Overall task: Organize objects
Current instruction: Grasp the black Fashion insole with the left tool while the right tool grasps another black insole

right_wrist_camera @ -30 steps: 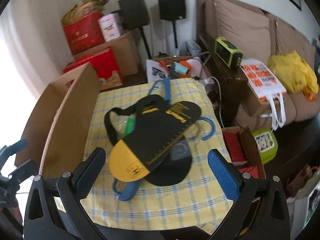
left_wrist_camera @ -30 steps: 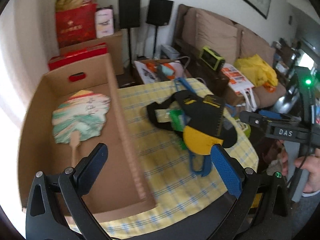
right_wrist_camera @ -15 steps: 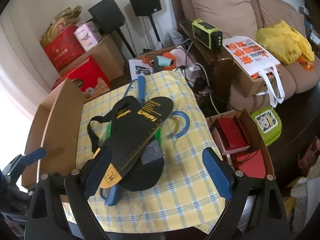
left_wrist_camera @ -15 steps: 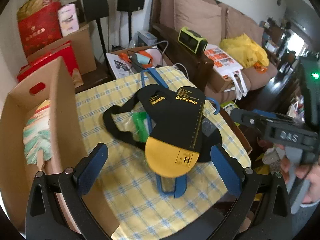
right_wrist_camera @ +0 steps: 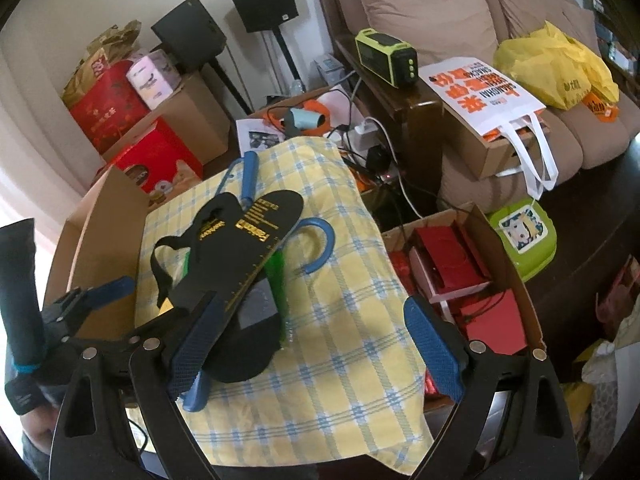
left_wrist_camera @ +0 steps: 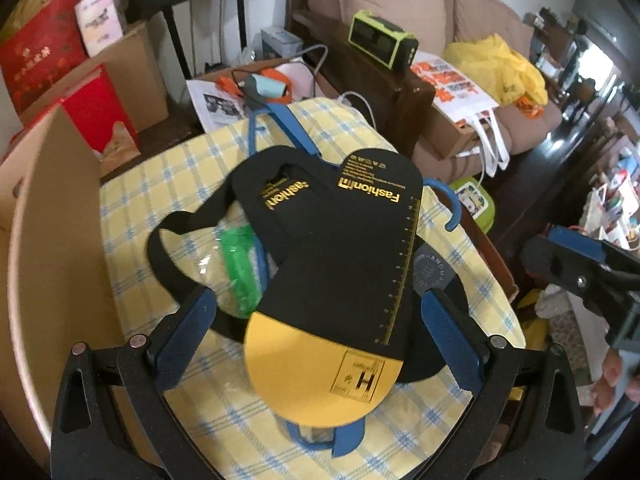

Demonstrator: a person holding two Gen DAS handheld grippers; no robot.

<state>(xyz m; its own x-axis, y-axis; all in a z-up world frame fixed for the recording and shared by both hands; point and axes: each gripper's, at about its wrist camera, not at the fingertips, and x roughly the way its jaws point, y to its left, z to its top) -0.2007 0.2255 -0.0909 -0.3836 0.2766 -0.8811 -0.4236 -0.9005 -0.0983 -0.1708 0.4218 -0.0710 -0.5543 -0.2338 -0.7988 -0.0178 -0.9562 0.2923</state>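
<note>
Left wrist view: left gripper (left_wrist_camera: 318, 320) spread wide, empty, straddling black/yellow insole (left_wrist_camera: 340, 280). Right gripper (right_wrist_camera: 312, 332) also spread, empty, over yellow checked cloth (right_wrist_camera: 340, 360).

A yellow tablecloth (left_wrist_camera: 152, 184) with a blue and white check pattern covers the table. On it lies a black insole (left_wrist_camera: 344, 264) with a yellow heel end and gold lettering and ruler marks. Beside the insole, a bright green item in clear plastic (left_wrist_camera: 238, 264). Blue hangers (right_wrist_camera: 320, 244) poke out from under the insole. A plain brown cardboard box (left_wrist_camera: 48, 208) stands left of the tablecloth. Both grippers, left (left_wrist_camera: 316, 338) and right (right_wrist_camera: 316, 346), are black with blue textured pads. Behind the tablecloth: red boxes (right_wrist_camera: 154, 160), a lime-green and black radio (right_wrist_camera: 386, 56), a yellow plastic bag (right_wrist_camera: 556, 64), a tan sofa (right_wrist_camera: 424, 8).
</note>
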